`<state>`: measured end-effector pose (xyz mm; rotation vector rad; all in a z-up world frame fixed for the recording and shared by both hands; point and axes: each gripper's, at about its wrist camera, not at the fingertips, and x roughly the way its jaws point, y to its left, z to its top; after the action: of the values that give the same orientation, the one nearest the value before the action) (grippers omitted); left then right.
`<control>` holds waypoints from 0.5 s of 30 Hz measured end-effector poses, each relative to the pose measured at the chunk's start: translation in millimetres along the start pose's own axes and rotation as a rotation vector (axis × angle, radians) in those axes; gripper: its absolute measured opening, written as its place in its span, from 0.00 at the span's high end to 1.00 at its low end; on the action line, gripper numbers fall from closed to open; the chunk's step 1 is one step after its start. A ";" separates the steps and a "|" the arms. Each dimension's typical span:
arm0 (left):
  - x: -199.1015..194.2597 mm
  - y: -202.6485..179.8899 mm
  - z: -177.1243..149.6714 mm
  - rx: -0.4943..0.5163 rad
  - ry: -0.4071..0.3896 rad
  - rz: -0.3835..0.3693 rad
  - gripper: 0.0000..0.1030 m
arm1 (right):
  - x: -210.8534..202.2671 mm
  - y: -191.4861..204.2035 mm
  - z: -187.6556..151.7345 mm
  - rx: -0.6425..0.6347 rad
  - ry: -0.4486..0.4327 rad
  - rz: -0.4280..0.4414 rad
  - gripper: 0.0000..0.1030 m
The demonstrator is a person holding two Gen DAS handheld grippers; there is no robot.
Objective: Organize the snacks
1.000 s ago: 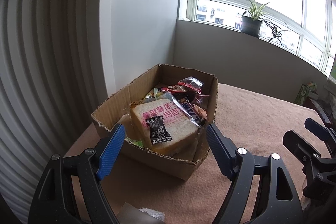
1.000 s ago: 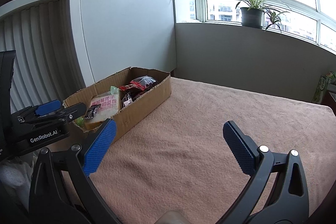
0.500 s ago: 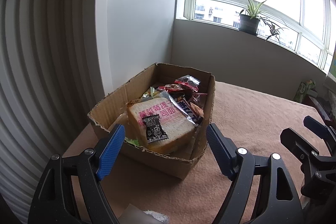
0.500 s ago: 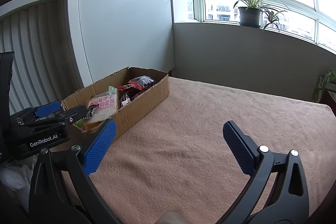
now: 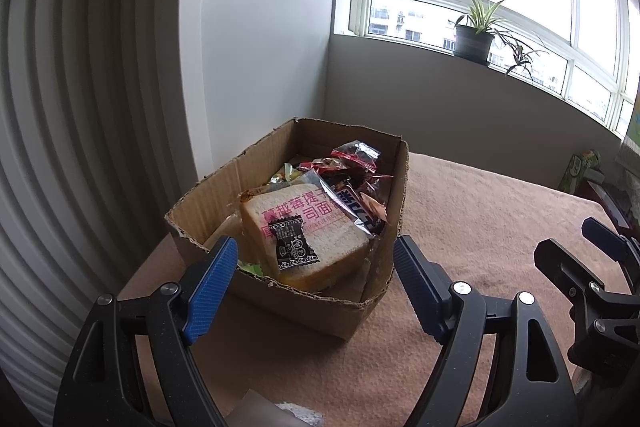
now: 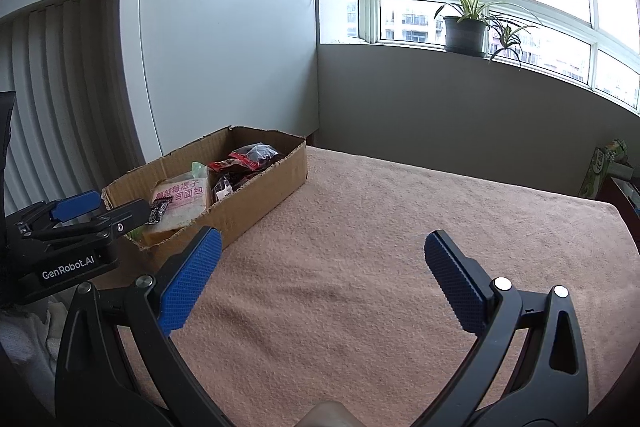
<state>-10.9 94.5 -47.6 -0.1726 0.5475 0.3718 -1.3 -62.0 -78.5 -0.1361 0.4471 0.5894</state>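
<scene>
From my left cam I've got the left claw (image 5: 314,277) spread wide w/ nothing between the blue pads, sitting just short of the cardboard box (image 5: 280,303) at the near-left corner of the bench (image 5: 480,211). The box's near end falls between the two fingers in view, but the pads aren't touching it.

The snacks are all in the box. Nearest me is a wrapped bread slice (image 5: 320,227) w/ pink print, leaning tilted, and a small black sachet (image 5: 294,245) lies on top of it. Behind it is a silver-blue bar wrapper (image 5: 358,207), then red and clear packets (image 5: 352,157) toward the far end. A bit of green wrapper shows low at the near-left, can't tell what it is.

From the right cam, the right claw (image 6: 320,275) is also wide open and empty, hanging over bare pink cloth on the bench, well apart from the box (image 6: 256,199), which sits to its left. The left claw's body shows at the left edge there, beside the box's near end.

A potted plant (image 6: 466,27) stands on the windowsill.
</scene>
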 end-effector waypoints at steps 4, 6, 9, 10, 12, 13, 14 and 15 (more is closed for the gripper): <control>-0.3 0.3 -0.6 -0.001 -0.001 0.002 0.22 | 0.4 -0.9 0.1 -0.001 0.003 -0.002 0.00; -0.2 0.1 -1.0 0.000 0.000 0.002 0.22 | 0.6 -1.0 0.0 -0.001 0.002 -0.002 0.00; 0.2 -0.6 -1.4 0.003 0.002 0.003 0.22 | 0.3 -2.2 -0.3 0.002 0.002 -0.005 0.00; 0.5 -0.8 -1.3 0.004 0.003 0.002 0.22 | 0.4 -2.5 -0.5 0.003 0.003 -0.004 0.00; 0.6 -0.9 -1.3 0.003 0.004 0.003 0.22 | 0.3 -3.2 -0.9 0.005 0.005 -0.004 0.00; 0.6 -1.1 -1.2 0.003 0.004 0.003 0.22 | 0.6 -3.4 -1.0 0.005 0.006 -0.002 0.00; 0.6 -1.1 -1.3 0.003 0.004 0.004 0.22 | 0.7 -3.3 -1.2 0.005 0.007 0.000 0.00; 0.8 -1.3 -1.2 0.004 0.004 0.004 0.22 | 1.2 -2.8 -1.4 0.004 0.009 0.001 0.00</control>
<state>-10.4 93.3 -49.0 -0.1686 0.5525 0.3740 0.7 -64.0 -80.4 -0.1343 0.4571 0.5894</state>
